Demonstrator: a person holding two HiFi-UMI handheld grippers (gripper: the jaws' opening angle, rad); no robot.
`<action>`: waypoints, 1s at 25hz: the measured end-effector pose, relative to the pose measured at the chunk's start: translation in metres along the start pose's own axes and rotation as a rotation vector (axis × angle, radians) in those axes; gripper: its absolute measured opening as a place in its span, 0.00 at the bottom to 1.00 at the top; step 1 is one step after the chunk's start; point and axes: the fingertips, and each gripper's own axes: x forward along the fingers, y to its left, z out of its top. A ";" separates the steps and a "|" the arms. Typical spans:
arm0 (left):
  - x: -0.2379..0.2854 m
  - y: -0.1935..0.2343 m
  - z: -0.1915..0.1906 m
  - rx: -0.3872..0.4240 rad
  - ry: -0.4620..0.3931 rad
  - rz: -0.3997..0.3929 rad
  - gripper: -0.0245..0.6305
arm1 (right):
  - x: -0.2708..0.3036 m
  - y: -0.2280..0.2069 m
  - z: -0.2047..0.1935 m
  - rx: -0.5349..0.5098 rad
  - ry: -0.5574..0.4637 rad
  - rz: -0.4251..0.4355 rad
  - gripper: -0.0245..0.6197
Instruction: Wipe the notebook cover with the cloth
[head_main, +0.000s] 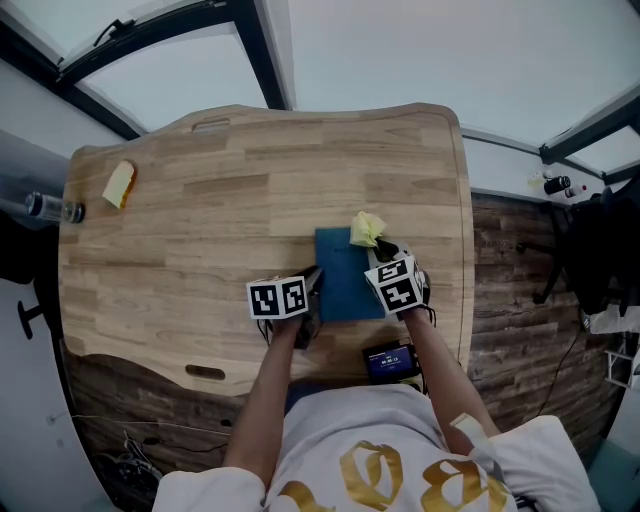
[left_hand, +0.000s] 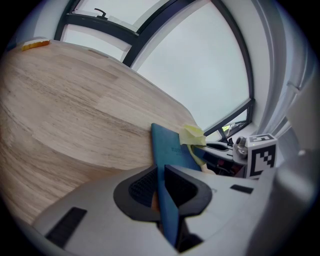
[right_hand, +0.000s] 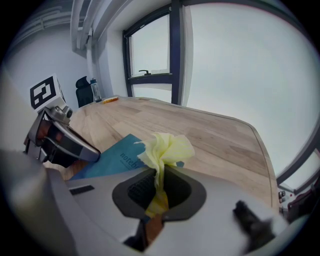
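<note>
1. The left gripper (left_hand: 162, 192) pinched the blue notebook (left_hand: 170, 150) by its near-left edge, with one jaw on each face. The book appeared to lie on the wooden table (head_main: 200, 220), close to the person.
2. The right gripper (right_hand: 159, 192) was clamped on a yellow cloth (right_hand: 167, 147), which bunched above the jaws by the notebook's far-right corner.
3. Because the cloth stood up as a narrow tuft, a stroke could drag bare jaw across the cover, or the tuft could pull free.
4. Because the left grip caught only an edge, a firm push could pivot the notebook or bend its cover.
5. Only the head view showed the layout. It took in both grippers flanking the book, a dark device (head_main: 390, 362) at the near edge, and a yellow-orange object (head_main: 119, 184), possibly a sponge, at the far left. Only the gripper views showed each pinch. The right gripper view also caught print on the cover.
</note>
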 end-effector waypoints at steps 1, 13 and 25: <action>0.000 0.000 0.000 0.001 0.000 0.000 0.12 | 0.000 0.001 0.000 0.000 0.001 0.001 0.10; 0.000 -0.001 0.000 0.002 -0.002 0.005 0.12 | 0.009 0.029 0.012 -0.055 0.012 0.065 0.10; -0.001 0.000 0.000 0.003 -0.001 0.004 0.12 | 0.019 0.061 0.025 -0.158 -0.001 0.132 0.10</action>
